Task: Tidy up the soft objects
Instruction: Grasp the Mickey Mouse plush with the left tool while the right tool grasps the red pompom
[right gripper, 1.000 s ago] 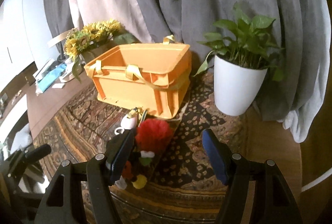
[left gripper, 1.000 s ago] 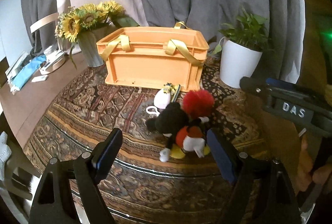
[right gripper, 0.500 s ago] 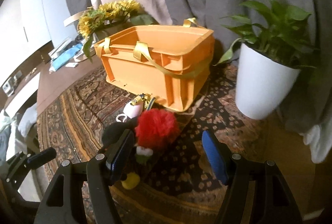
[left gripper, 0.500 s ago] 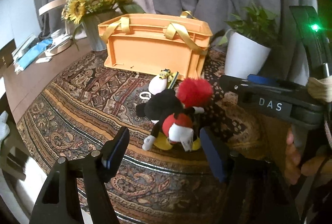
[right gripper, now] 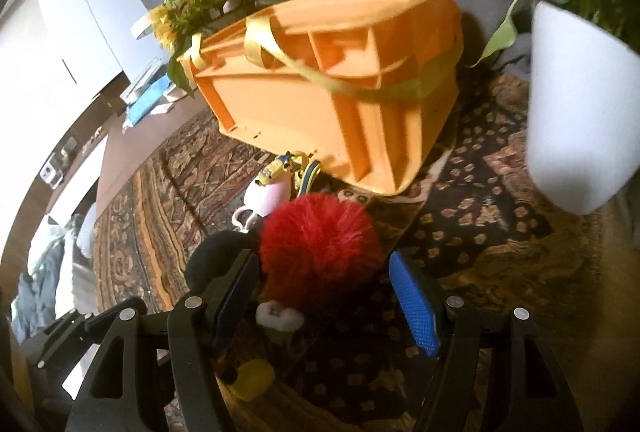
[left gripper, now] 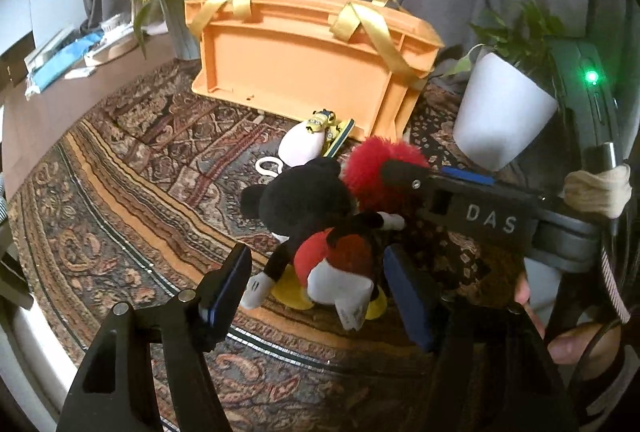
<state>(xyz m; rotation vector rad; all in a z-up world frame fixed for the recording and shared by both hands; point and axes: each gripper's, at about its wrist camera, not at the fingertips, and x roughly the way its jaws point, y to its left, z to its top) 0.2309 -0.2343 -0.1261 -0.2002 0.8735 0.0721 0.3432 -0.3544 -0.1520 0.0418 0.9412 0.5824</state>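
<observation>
- "DAS", white caps, on the black body of the right gripper (left gripper: 490, 218), seen from left wrist cam.
- Small tag on the mouse plush (left gripper: 320, 232): too small to read.
- Right wrist cam: no legible txt anywhere.

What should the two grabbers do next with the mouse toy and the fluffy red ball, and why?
Probably squeeze. The left hand-held gripper is closing around the mouse plush, whose body sits between its pads without being pinched yet. The right hand-held gripper stands open around the red pompom. Once both hold, lifting them toward the orange crate behind seems the likely follow-up.
</observation>
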